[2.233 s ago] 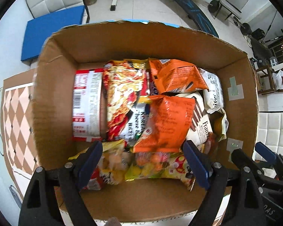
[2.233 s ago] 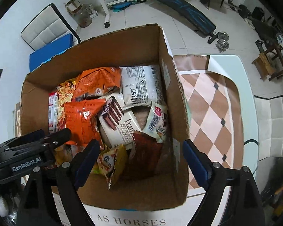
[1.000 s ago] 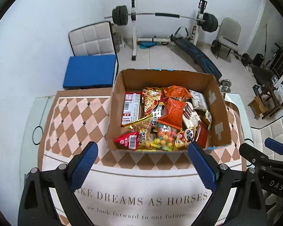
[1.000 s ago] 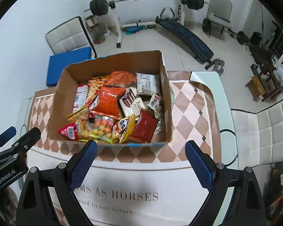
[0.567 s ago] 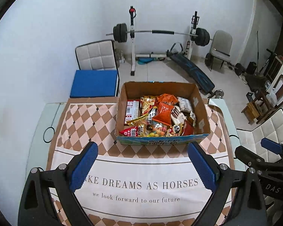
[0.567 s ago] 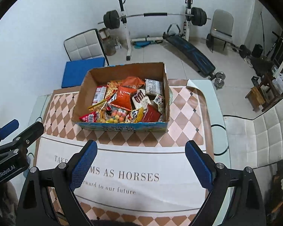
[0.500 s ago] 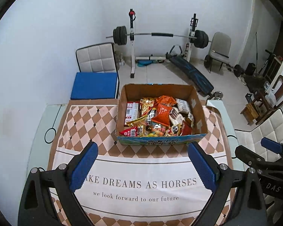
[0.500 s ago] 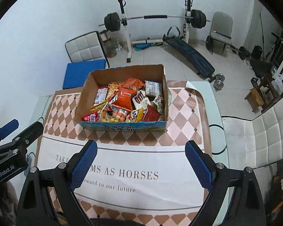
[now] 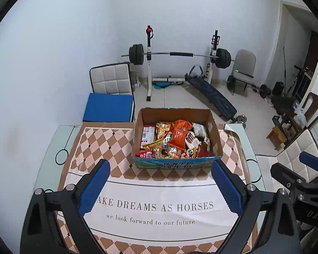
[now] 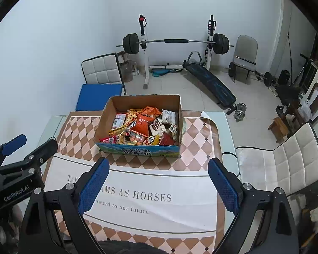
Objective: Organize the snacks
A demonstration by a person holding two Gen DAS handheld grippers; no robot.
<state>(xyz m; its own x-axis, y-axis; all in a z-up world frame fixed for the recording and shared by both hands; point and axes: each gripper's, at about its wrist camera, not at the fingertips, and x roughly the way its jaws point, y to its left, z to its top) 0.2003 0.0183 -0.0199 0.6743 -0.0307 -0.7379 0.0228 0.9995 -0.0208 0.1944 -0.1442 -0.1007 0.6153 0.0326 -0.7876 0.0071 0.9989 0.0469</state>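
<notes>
Here the snacks (image 9: 173, 141) lie heaped inside an open cardboard box (image 9: 214, 135), which stands on the far half of the bench (image 9: 53, 146), on a cloth (image 9: 108, 139) patterned with brown and cream diamonds. Among the packets, an orange bag (image 9: 178, 135) sits near the middle, a red and white pack (image 9: 147, 135) lies along the box's left wall, and a white bag (image 9: 199, 129) rests toward the right rear corner. The box's near wall carries a blue and green print. A white band of the cloth with dark lettering runs across the bench in front of the box. The left hand-held gripper (image 9: 161, 188) hangs above that band, its blue pads spread wide with nothing between them, well short of the box. The right hand-held gripper (image 10: 158, 187) hangs likewise released and empty, beside the left one; each shows at the edge of the other's view. Beyond the bench stand a blue padded seat (image 9: 109, 107), a white quilted chair (image 9: 111, 80), a barbell rack (image 9: 178, 55) against the wall and a slanted exercise board (image 9: 212, 93) on the tiled floor.
</notes>
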